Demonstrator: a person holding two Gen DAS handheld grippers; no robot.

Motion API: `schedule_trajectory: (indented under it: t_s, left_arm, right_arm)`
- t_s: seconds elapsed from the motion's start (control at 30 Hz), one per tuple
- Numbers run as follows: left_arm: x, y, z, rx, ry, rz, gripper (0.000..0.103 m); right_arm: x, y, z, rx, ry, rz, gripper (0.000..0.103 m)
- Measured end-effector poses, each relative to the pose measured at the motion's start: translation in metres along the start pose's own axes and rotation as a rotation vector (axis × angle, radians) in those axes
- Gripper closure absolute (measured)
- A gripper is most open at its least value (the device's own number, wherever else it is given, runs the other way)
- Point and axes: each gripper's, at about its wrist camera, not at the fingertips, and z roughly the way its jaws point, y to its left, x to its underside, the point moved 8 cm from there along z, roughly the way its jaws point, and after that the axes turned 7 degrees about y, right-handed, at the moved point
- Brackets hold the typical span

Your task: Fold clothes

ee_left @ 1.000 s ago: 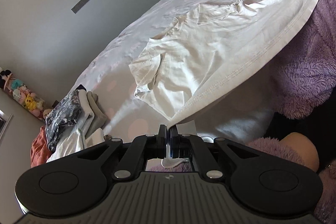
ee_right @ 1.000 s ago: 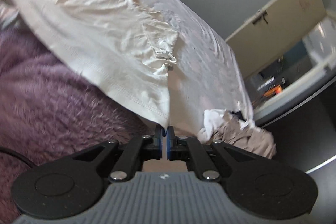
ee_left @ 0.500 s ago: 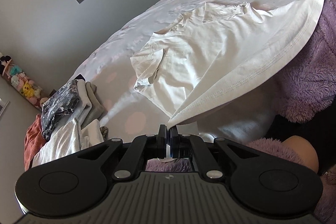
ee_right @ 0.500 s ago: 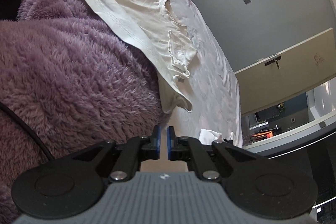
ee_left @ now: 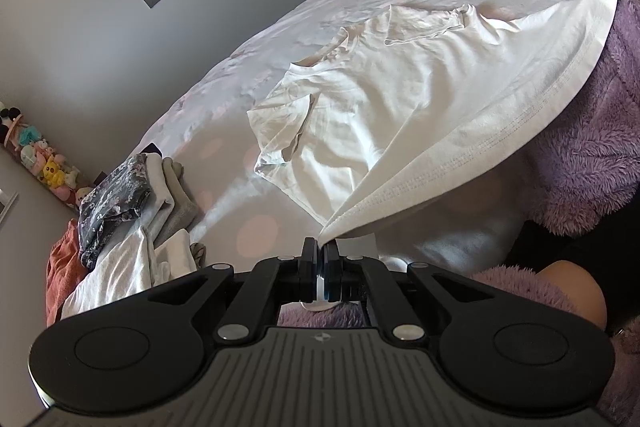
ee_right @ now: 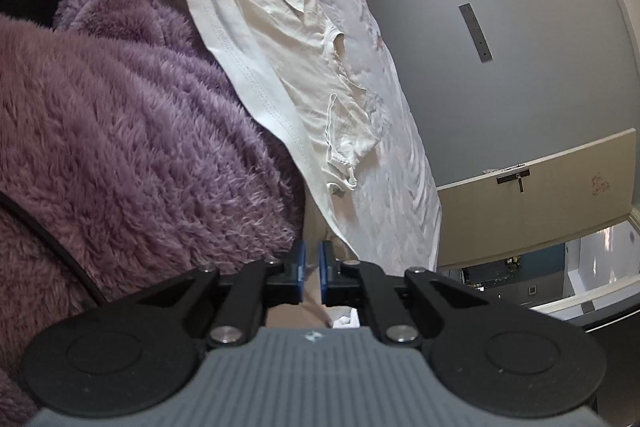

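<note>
Since one second ago, right gripper (ee_right: pixel 312 259) has released the white T-shirt (ee_left: pixel 420 115); left gripper (ee_left: pixel 320 253) apparently clamps its hem, over the bed (ee_left: pixel 280 39)

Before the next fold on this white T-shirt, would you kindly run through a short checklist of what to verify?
1. Left gripper clamped on the white T-shirt at the hem corner: ok.
2. Right gripper holding the shirt: not ok; its jaws stand slightly apart with no cloth visibly pinched.
3. Shirt body lying spread on the bed: ok, though the near sleeve is crumpled.
4. Hem free of the purple fleece: not ok; it lies against the fleece.
5. Folded pile apart from the shirt: ok.
6. Far sleeve flat: cannot tell.
</note>
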Motion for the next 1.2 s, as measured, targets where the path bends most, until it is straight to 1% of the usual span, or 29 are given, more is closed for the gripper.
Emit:
schedule_trajectory:
  t_s: [0.07, 0.17, 0.27, 0.37, 0.47, 0.53, 0.63, 0.7, 0.83, 0.93, 1.0, 1.13, 1.2]
  left_arm:
    - [0.0, 0.001, 0.0, 0.003, -0.001, -0.007, 0.102]
    - [0.0, 0.002, 0.0, 0.011, 0.0, -0.019, 0.102]
    - [-0.001, 0.004, 0.001, 0.017, 0.0, -0.026, 0.102]
    - [-0.003, 0.005, 0.002, 0.025, 0.001, -0.023, 0.102]
    - [-0.007, -0.002, 0.006, 0.046, 0.008, 0.022, 0.102]
    - [-0.008, -0.014, 0.011, 0.08, 0.027, 0.078, 0.102]
    - [-0.003, -0.034, 0.021, 0.118, 0.072, 0.179, 0.101]
    - [0.004, -0.043, 0.028, 0.159, 0.105, 0.218, 0.101]
    - [0.013, -0.038, 0.033, 0.265, 0.134, 0.188, 0.1]
    - [0.016, -0.023, 0.028, 0.357, 0.144, 0.126, 0.098]
    - [0.016, -0.015, 0.022, 0.409, 0.142, 0.107, 0.098]
    - [0.014, 0.0, 0.012, 0.484, 0.136, 0.072, 0.098]
    - [0.012, 0.008, 0.009, 0.489, 0.134, 0.057, 0.098]
  right_arm:
    - [-0.001, 0.001, 0.008, -0.011, 0.006, -0.017, 0.096]
    - [-0.005, -0.002, 0.016, 0.006, 0.001, -0.028, 0.097]
    - [-0.009, -0.007, 0.023, 0.023, -0.005, -0.036, 0.101]
    - [-0.006, -0.025, 0.017, 0.044, -0.016, 0.01, 0.102]
    - [0.007, -0.037, 0.008, 0.046, 0.001, 0.009, 0.102]
    - [0.015, -0.042, 0.004, 0.044, 0.018, -0.002, 0.102]
    - [0.025, -0.037, 0.003, 0.021, 0.042, -0.016, 0.103]
    - [0.029, -0.032, 0.006, 0.013, 0.054, -0.029, 0.103]
    - [0.029, -0.027, 0.012, -0.005, 0.058, -0.008, 0.103]
    - [0.031, -0.024, 0.016, -0.018, 0.061, 0.005, 0.103]
    - [0.031, -0.023, 0.019, -0.025, 0.064, 0.01, 0.103]
    - [0.033, -0.021, 0.024, -0.04, 0.071, 0.025, 0.103]
    - [0.033, -0.019, 0.026, -0.05, 0.074, 0.03, 0.103]
